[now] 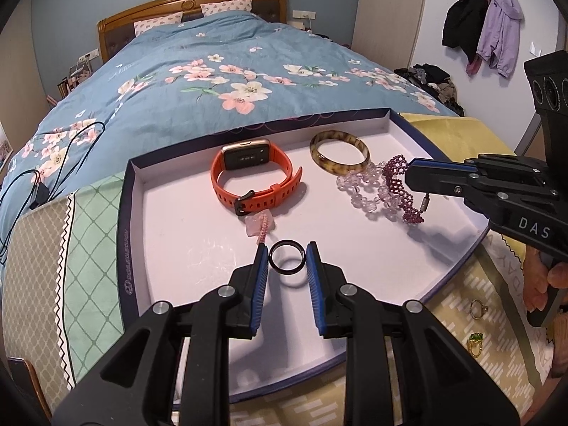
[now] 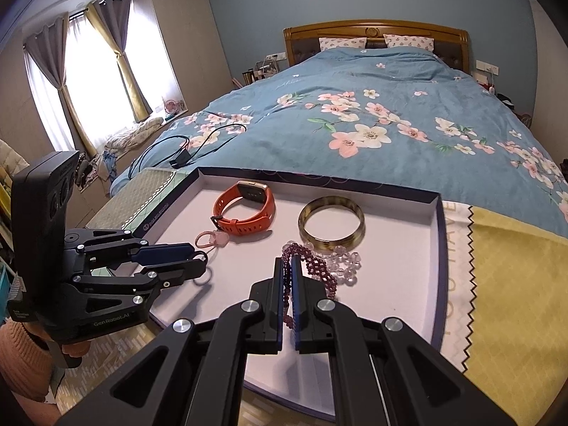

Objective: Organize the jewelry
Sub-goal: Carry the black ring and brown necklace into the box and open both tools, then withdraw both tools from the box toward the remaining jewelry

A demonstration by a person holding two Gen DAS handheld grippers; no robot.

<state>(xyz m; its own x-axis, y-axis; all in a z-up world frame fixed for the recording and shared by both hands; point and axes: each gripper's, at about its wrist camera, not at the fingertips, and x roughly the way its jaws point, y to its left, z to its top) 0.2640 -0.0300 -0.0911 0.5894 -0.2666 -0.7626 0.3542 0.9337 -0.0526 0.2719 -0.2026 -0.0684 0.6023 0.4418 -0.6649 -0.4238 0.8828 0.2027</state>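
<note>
A shallow white tray with a dark blue rim lies on the foot of the bed. My left gripper holds a black ring between its pads, just above the tray floor. My right gripper is shut on a purple beaded bracelet, which hangs over a clear bead bracelet. The tray also holds an orange watch, a tortoiseshell bangle and a pink charm.
Two gold rings, one with a green stone, lie on the patterned cloth right of the tray. A blue floral quilt covers the bed beyond. A black cable lies at the left.
</note>
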